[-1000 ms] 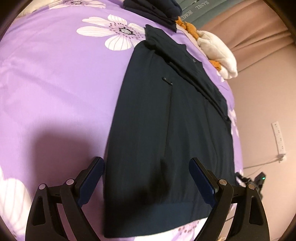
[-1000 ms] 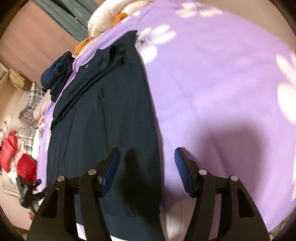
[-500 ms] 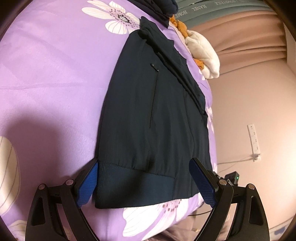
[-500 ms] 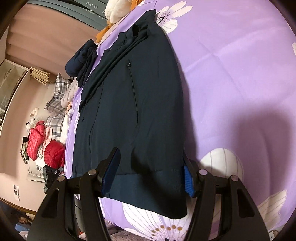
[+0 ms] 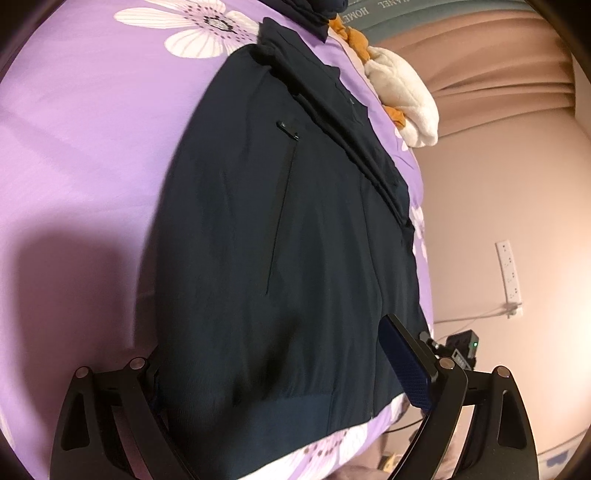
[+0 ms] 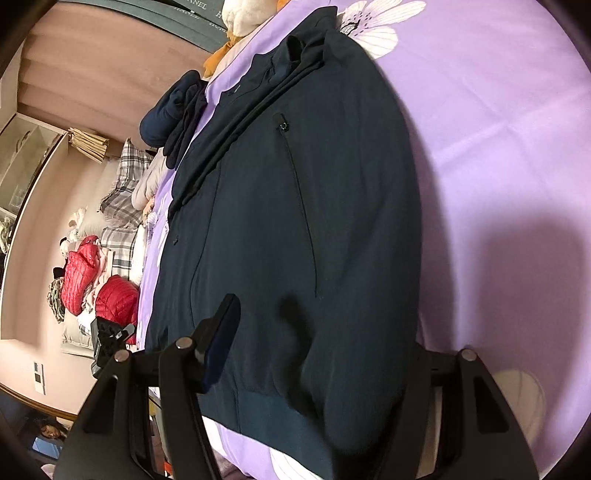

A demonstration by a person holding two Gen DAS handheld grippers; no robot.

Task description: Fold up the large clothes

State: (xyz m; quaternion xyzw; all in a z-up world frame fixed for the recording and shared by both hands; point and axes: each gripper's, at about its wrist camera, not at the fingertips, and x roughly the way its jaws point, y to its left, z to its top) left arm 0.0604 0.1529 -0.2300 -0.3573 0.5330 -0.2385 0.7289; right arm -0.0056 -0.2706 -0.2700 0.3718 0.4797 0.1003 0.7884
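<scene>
Navy jacket [image 5: 280, 229] lying flat on purple floral bed sheet [image 5: 81, 155]; pink curtain [image 5: 491, 74] hanging behind; left tool [image 5: 273, 369] and right tool [image 6: 325, 354] both spread, straddling hem.

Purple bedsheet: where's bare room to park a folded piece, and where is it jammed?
Free: the purple bedsheet between the navy jacket and the white flower print; in the right wrist view the same stretch. Crowded: the head end beyond the collar, with a dark bundled garment and a white-and-orange plush. The jacket's other side runs along the bed's edge.
</scene>
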